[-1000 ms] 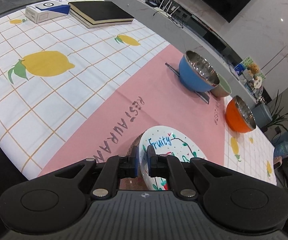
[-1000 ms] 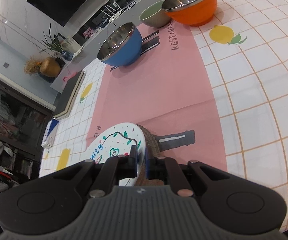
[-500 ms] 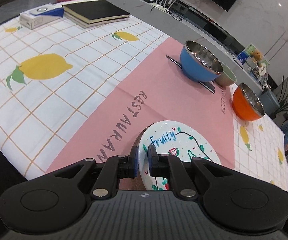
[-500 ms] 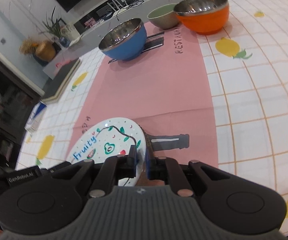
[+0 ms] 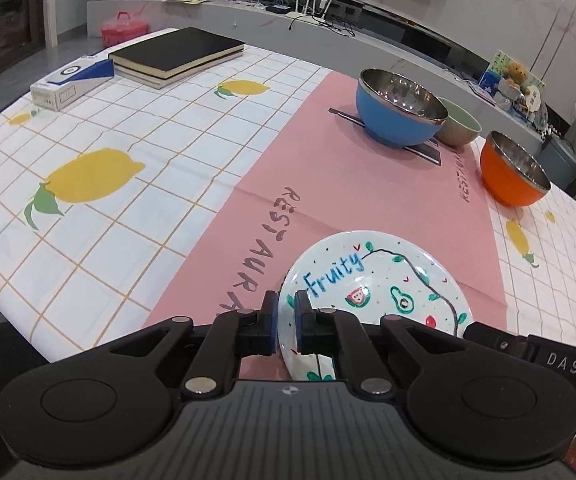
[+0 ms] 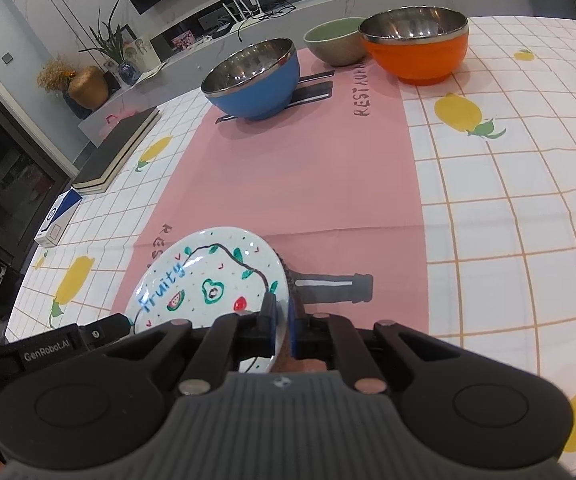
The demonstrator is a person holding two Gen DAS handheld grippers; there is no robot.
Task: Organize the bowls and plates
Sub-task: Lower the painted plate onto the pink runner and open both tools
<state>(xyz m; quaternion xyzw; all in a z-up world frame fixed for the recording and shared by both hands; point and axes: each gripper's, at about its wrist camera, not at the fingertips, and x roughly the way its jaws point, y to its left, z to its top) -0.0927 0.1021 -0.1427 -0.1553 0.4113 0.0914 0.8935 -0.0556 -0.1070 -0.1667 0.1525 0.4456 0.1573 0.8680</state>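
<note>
Early going — plate (image 5: 372,280) clamped at opposite rims by left gripper (image 5: 286,322) and right gripper (image 6: 281,326), held just above the pink mat (image 6: 308,184), with blue bowl (image 6: 254,78), green bowl (image 6: 334,44), orange bowl (image 6: 418,44) unstacked beyond.

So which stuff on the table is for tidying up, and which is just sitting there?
For the job:
plate, pinched by the left gripper and the right gripper
blue bowl
green bowl
orange bowl

Just lying about:
black books
white and blue box
pink mat
</note>
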